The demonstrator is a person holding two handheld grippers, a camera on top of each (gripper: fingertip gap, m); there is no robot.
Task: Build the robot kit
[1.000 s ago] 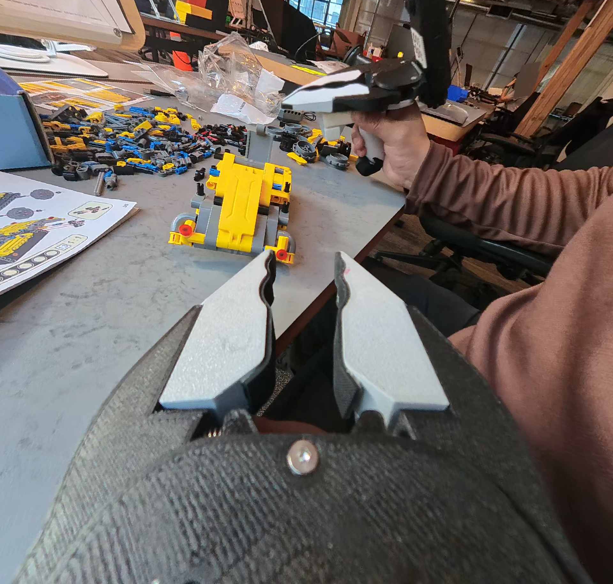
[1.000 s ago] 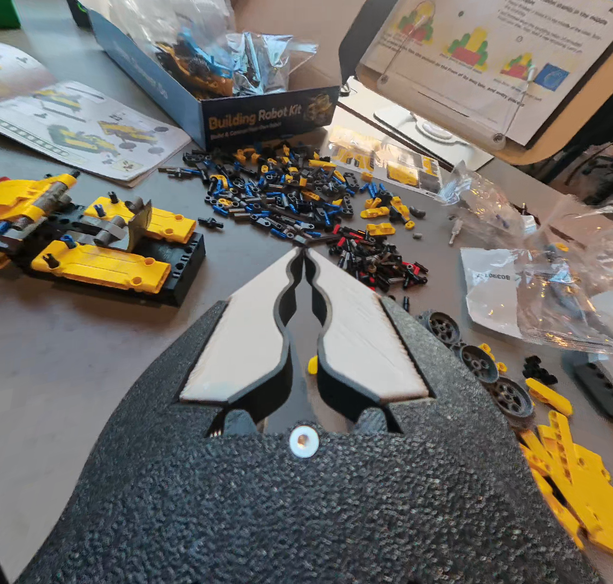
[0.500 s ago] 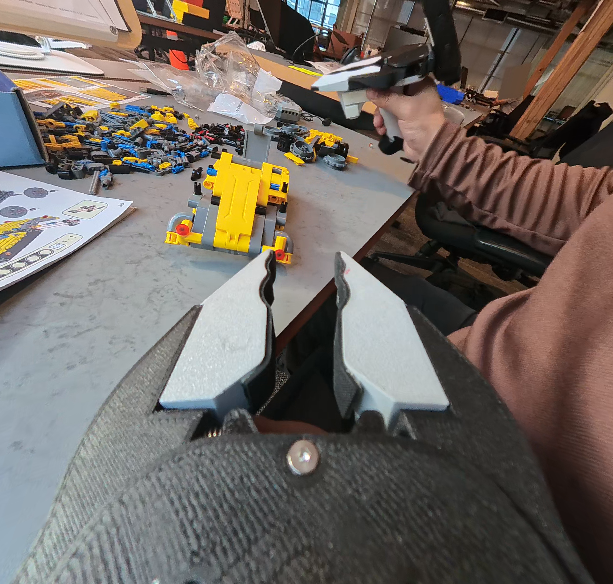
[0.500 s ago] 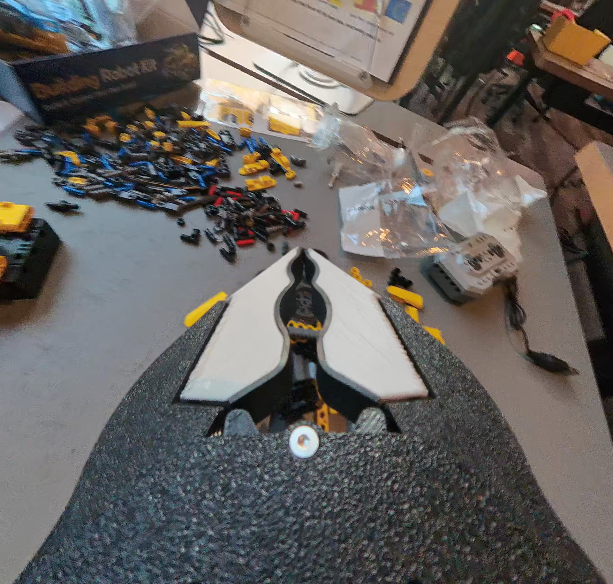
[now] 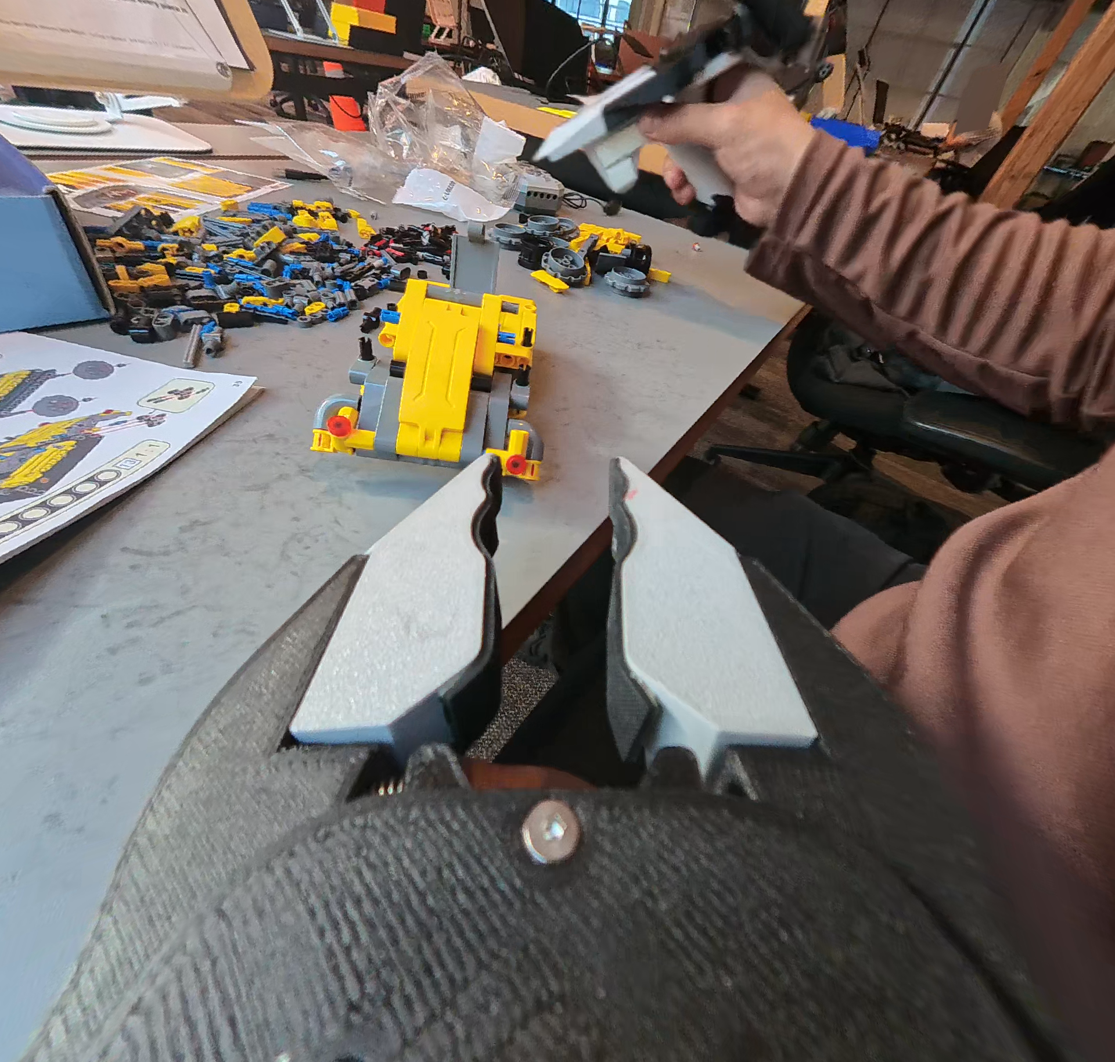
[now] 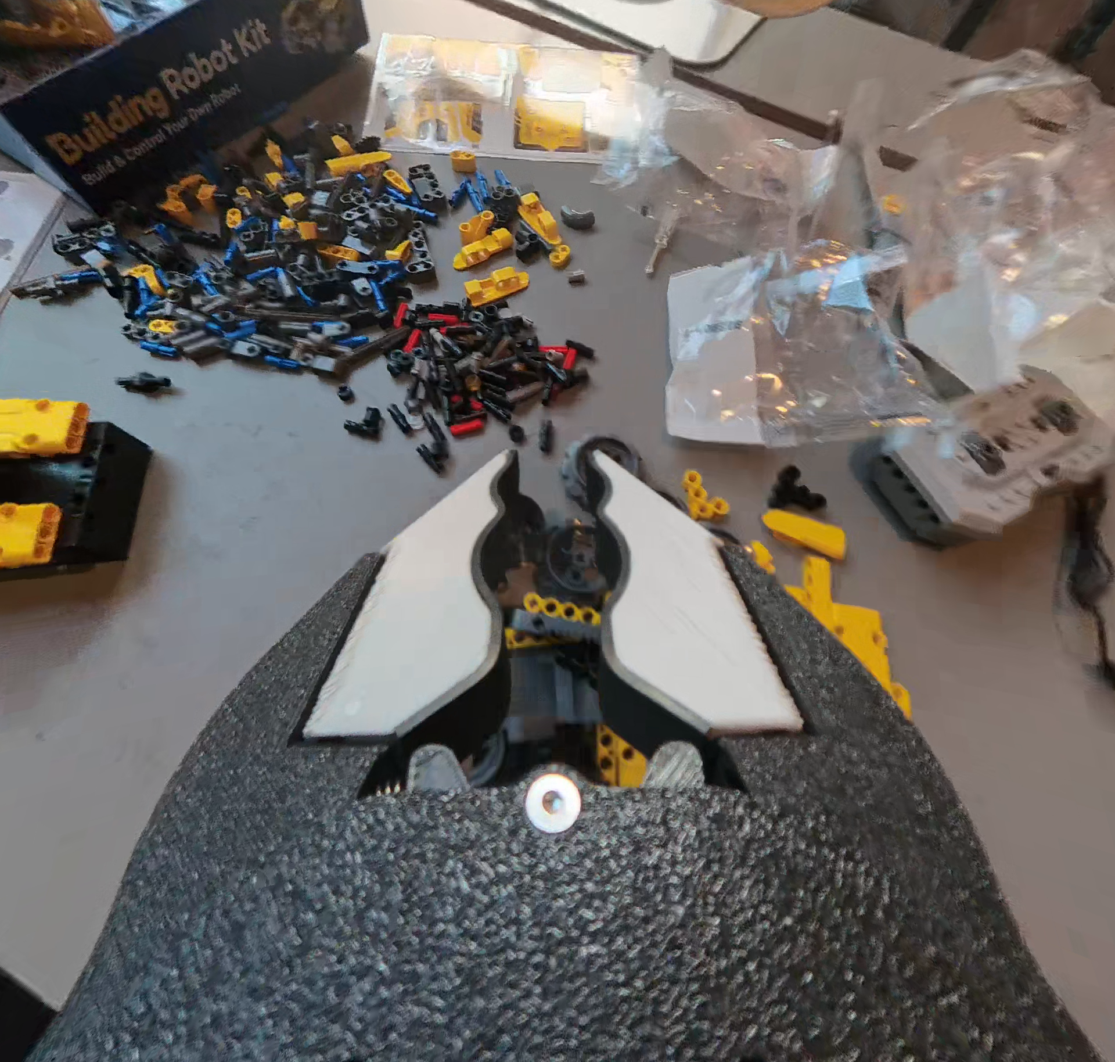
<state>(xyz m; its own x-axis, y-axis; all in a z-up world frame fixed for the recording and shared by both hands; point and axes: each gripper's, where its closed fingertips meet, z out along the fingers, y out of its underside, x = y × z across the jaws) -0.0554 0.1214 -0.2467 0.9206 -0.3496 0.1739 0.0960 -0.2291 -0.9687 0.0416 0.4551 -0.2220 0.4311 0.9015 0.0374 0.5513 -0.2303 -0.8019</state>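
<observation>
- The left gripper (image 5: pixel 552 471) hangs over the near edge of the grey table (image 5: pixel 181 610), its 2 fingers well parted with nothing between them; its tips are just short of the yellow model vehicle (image 5: pixel 440 381).
- The right gripper (image 6: pixel 554 456) is parted only narrowly at the tips and grips nothing. It hovers above a dark wheel (image 6: pixel 579 556) and yellow beams (image 6: pixel 844 622), which show through the gap.
- Only the left wrist view shows the right gripper raised clear of the table in a person's hand (image 5: pixel 736 146). It also shows the whole vehicle and an open instruction booklet (image 5: pixel 90 429).
- Only the right wrist view shows the dark kit box (image 6: pixel 181 97) front-on, the full spread of loose pieces (image 6: pixel 289 284), crumpled clear bags (image 6: pixel 814 321) and a grey block (image 6: pixel 977 478) partly under them.
</observation>
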